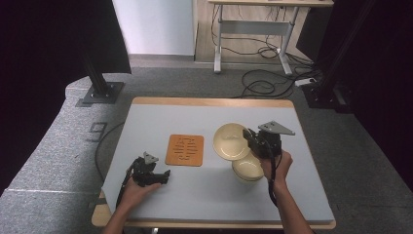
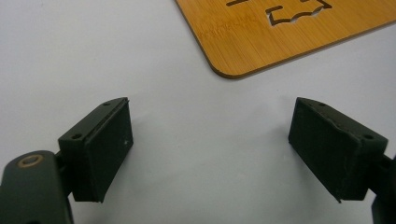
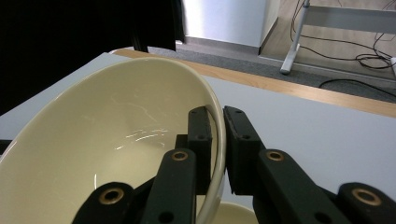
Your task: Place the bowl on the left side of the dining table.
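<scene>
My right gripper (image 1: 250,138) is shut on the rim of a cream bowl (image 1: 230,141), holding it tilted above the table. In the right gripper view the bowl (image 3: 116,140) has its rim clamped between the two black jaws of the right gripper (image 3: 218,126). A second cream bowl (image 1: 247,169) sits on the table just below it, and its edge (image 3: 233,212) peeks out under the jaws. My left gripper (image 1: 164,174) rests low at the table's front left, open with nothing in it; in its own view the left gripper (image 2: 210,140) hovers over bare table near the bamboo trivet (image 2: 280,32).
The square bamboo trivet (image 1: 184,149) with cut-out slots lies mid-table, left of the bowls. The table has a pale grey top (image 1: 204,117) with a wooden edge. Beyond it are a black stand (image 1: 100,90), floor cables (image 1: 263,83) and a desk frame.
</scene>
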`<control>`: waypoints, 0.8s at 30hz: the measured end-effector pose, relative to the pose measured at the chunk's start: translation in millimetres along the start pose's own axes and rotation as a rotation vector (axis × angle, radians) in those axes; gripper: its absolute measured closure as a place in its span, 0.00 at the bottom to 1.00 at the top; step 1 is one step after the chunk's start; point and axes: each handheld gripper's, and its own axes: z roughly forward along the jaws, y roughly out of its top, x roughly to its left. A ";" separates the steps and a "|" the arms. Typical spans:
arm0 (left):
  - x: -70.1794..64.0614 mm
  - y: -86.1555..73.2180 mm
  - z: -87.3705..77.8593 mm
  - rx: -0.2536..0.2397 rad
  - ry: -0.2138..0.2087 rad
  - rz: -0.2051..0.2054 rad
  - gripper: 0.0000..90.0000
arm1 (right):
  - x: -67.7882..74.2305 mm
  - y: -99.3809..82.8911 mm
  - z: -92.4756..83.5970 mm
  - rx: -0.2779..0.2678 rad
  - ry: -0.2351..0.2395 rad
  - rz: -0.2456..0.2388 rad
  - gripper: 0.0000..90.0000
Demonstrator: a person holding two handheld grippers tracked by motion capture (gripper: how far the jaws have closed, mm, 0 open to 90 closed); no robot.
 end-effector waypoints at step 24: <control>0.1 0.1 -0.1 0.003 0.000 0.002 0.15 | 19.2 1.2 22.3 0.019 0.027 -0.013 0.91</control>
